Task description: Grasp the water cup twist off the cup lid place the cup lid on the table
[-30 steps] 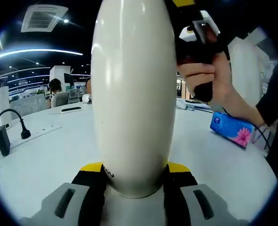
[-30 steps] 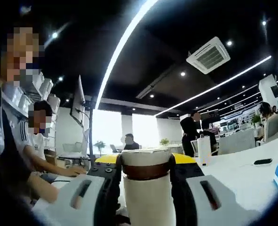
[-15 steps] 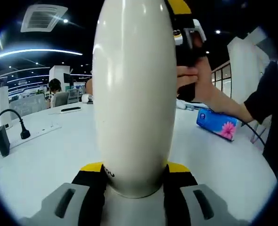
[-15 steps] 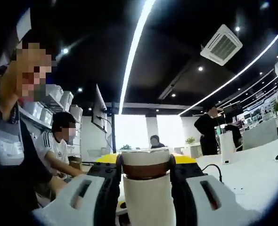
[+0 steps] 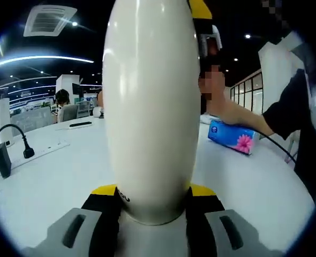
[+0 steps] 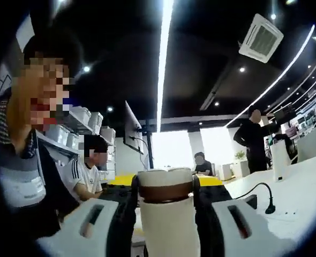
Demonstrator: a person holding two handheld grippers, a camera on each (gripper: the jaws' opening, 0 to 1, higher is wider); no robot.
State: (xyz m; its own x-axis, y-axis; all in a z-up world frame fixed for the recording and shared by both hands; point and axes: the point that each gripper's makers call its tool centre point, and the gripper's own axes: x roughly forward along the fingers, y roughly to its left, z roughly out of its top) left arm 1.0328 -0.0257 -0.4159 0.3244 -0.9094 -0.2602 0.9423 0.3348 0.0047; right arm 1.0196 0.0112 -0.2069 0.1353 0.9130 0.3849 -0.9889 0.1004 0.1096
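With its jaws pressed against both flanks of the cream water cup [image 5: 150,107], the left gripper [image 5: 151,206] has the body clamped and lifted, the white table [image 5: 45,176] spread out beneath it. Up top, the right gripper [image 6: 166,198] is closed around the cup lid [image 6: 166,184], a cream cap with a brown band, pinched between its two jaws. So this is the twisting step, by the look of it: one tool anchors, the other turns. Whether the lid has come free of the threads cannot be told. The next move calls for finishing the turn, lifting the lid straight off, then carrying it down to a bare patch of table, away from the blue tissue pack [image 5: 232,136] and the black gooseneck cable [image 5: 16,139].
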